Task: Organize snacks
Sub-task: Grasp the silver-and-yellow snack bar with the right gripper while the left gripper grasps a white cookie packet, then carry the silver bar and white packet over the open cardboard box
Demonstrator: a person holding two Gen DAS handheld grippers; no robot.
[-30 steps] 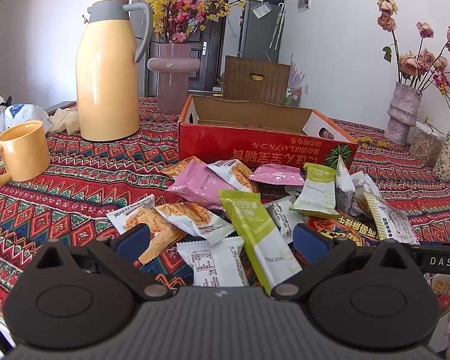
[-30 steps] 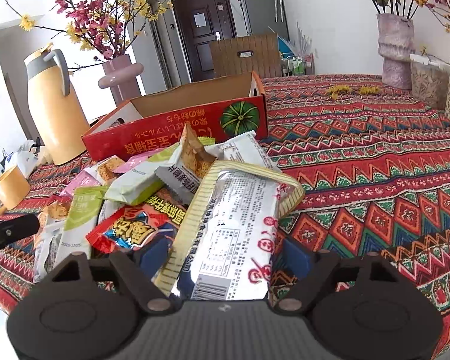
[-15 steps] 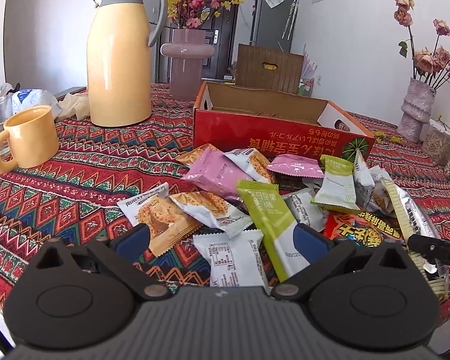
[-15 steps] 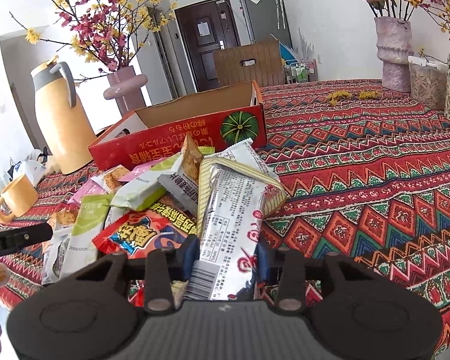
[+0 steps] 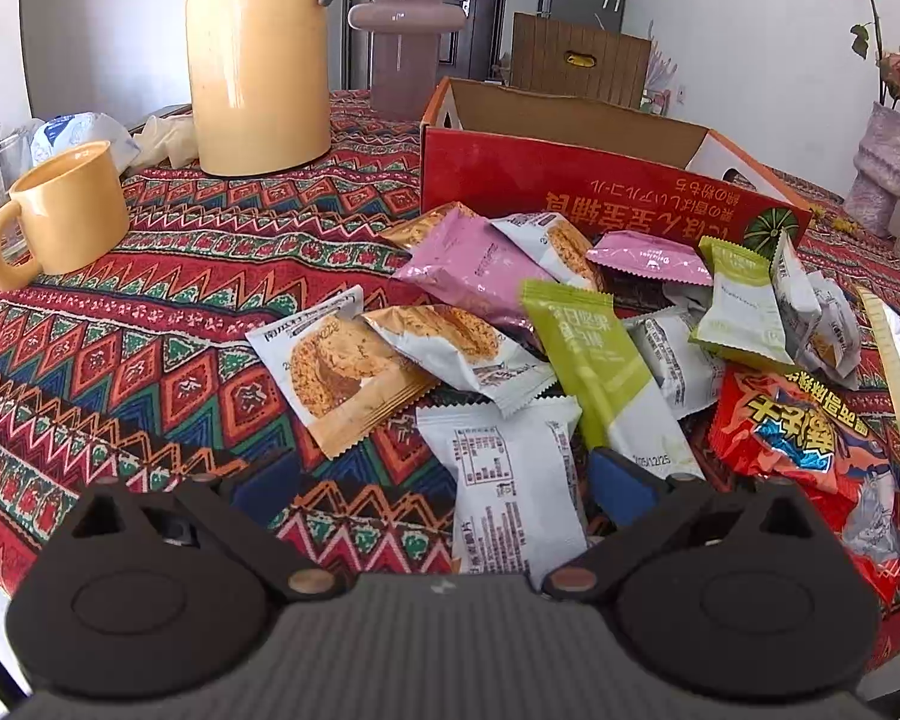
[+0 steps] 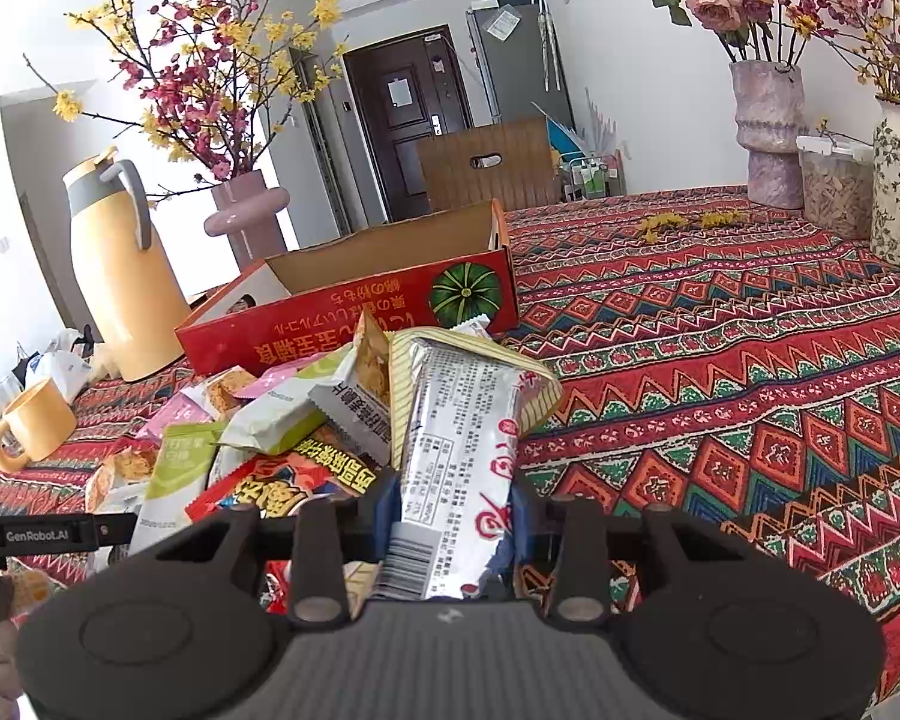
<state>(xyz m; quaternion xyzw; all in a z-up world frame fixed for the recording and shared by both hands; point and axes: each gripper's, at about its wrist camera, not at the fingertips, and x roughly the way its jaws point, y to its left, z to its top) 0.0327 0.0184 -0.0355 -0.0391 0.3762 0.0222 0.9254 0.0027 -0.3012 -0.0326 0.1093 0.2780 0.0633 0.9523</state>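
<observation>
Silver foil with a cream stripy edge, that is the long snack pack (image 6: 450, 468) I have in my right fingers (image 6: 450, 516). The two blue pads are pressed on its near end, one on each side, so the pack is clamped. The rest of it sticks out in front, over the pile of snacks (image 6: 282, 420) on the desk (image 6: 720, 360).

I think this pack is light and a bit puffy. The foil looks smooth, so it may slip if I tip it fast. What is inside could crack, so I would not squeeze harder. Holding it at one end lets the far end droop or swing. A hold nearer the middle would be steadier, but this one should do for a short trip.

The red box (image 6: 354, 312) sits just behind the pile with its top open. I guess the snacks go in there.

My left fingers (image 5: 444, 480) are wide apart and hold nothing. The white pack (image 5: 504, 480) with small print lies between them, near the edge of the pile. It looks flat, soft and crinkly. I would take it by its sides, not by the thin crimped end.
</observation>
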